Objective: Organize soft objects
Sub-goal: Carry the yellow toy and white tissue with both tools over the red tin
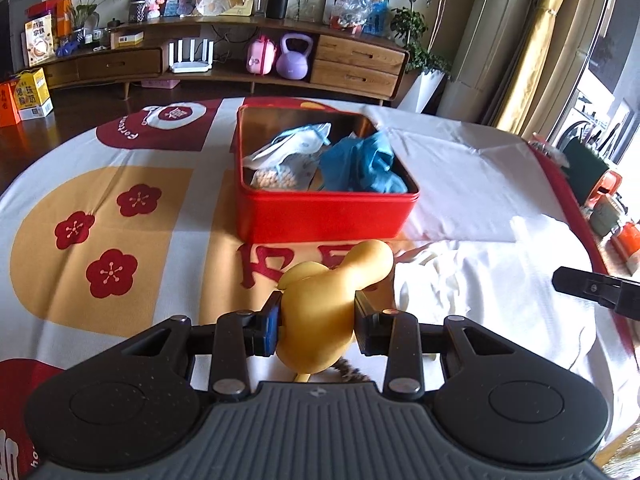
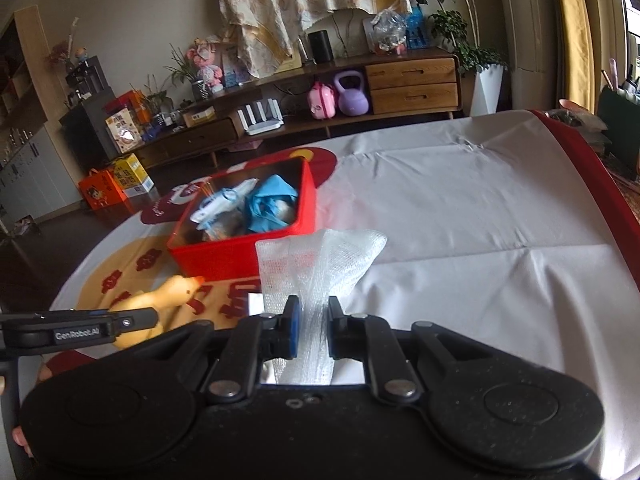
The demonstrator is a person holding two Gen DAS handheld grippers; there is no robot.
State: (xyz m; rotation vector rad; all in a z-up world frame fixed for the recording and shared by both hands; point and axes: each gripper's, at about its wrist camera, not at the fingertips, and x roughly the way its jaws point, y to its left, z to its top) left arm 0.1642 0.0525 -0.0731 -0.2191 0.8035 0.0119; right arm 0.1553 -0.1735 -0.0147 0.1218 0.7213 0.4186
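Tablecloth (image 1: 460,184) bears one red tin (image 1: 324,212); left claw (image 1: 316,322) grips duck (image 1: 332,300), right claw (image 2: 310,326) bubble wrap (image 2: 316,268).

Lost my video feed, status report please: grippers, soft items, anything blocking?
Left hand-held gripper shut on yellow rubber duck. Right hand-held gripper shut on bubble wrap. Red tin ahead, open, partly filled. Nothing blocking it.

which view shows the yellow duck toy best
The left wrist view: the yellow duck toy sits centred, close and sharp, pinched in the left gripper. In the right wrist view the duck is small and blurred at the lower left, partly hidden behind the left gripper.
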